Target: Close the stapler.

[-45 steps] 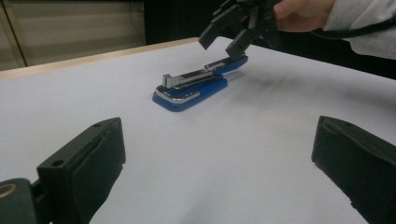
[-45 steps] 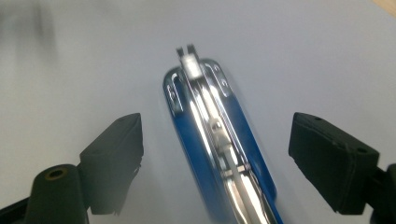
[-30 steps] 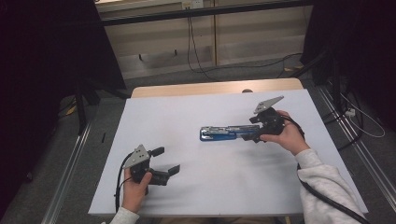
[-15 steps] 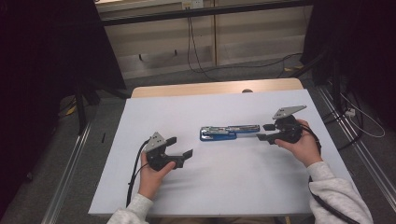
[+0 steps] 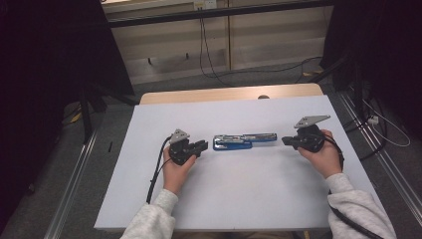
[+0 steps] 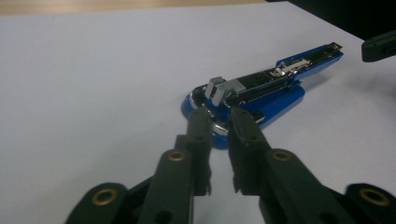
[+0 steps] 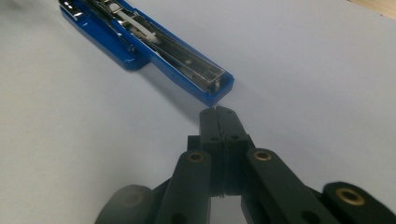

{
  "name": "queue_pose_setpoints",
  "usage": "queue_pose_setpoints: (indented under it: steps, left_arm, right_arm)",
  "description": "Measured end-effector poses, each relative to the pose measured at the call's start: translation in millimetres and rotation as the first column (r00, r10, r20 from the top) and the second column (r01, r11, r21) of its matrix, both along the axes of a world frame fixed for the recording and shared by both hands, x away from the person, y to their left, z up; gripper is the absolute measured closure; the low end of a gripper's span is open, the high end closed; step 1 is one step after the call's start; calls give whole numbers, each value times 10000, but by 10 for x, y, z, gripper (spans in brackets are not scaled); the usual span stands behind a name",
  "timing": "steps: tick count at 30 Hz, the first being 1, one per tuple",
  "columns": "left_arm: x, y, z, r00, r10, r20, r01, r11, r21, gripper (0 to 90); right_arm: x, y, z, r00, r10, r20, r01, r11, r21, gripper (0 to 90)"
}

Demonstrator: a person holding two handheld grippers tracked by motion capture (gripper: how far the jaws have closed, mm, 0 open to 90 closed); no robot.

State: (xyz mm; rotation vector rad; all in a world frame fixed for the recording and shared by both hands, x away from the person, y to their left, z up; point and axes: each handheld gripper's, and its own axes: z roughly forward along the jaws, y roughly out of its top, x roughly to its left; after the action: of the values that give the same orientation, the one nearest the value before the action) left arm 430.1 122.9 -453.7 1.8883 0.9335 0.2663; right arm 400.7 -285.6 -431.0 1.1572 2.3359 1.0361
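Both claws empty: left claw [image 6: 219,116] slightly parted beside stapler [image 6: 261,91], right claw [image 7: 218,114] closed.

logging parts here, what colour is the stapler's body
Blue, with a silver metal staple channel lying open along the stapler; clearest in the left gripper view.

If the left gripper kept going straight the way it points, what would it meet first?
Most likely the stapler: the left gripper points at its rounded hinge end, jaws slightly apart, tips right at that end. Whether they already touch is unclear.
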Motion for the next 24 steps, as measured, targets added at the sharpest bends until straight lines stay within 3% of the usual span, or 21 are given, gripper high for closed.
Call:
queue_pose_setpoints:
  steps: [5, 6, 10, 11, 14, 19, 24]
  left_arm:
    - [87, -96, -58, 9997, -11, -235, 19, 9995, 313, 863]
    - [126, -133, -92, 9995, 21, -300, 3, 9969, 784, 864]
    - [177, -164, -86, 9994, -221, -268, 249, 9936, 1103, 864]
    - [189, -180, -93, 9988, -226, -429, 269, 9943, 1033, 867]
    - [216, -224, -103, 9981, -245, -565, 327, 9883, 1490, 869]
    - [271, -254, -106, 9955, -346, -877, 473, 9880, 1473, 869]
    - [311, -296, -103, 9963, -177, -845, 307, 9872, 1562, 870]
  right_arm:
    - [81, 14, -105, 9994, -155, -298, 143, 9991, -407, 900]
    - [112, 16, -121, 9992, -243, -312, 227, 9985, -506, 900]
    - [155, 38, -130, 9992, -294, -273, 280, 9983, -514, 900]
    - [164, 56, -137, 9992, -309, -247, 293, 9976, -622, 900]
    - [202, 122, -173, 9992, -167, -361, 129, 9945, -1037, 900]
    - [226, 190, -192, 9992, 19, -404, -69, 9922, -1242, 900]
    - [237, 214, -189, 9992, 121, -381, -172, 9906, -1359, 900]
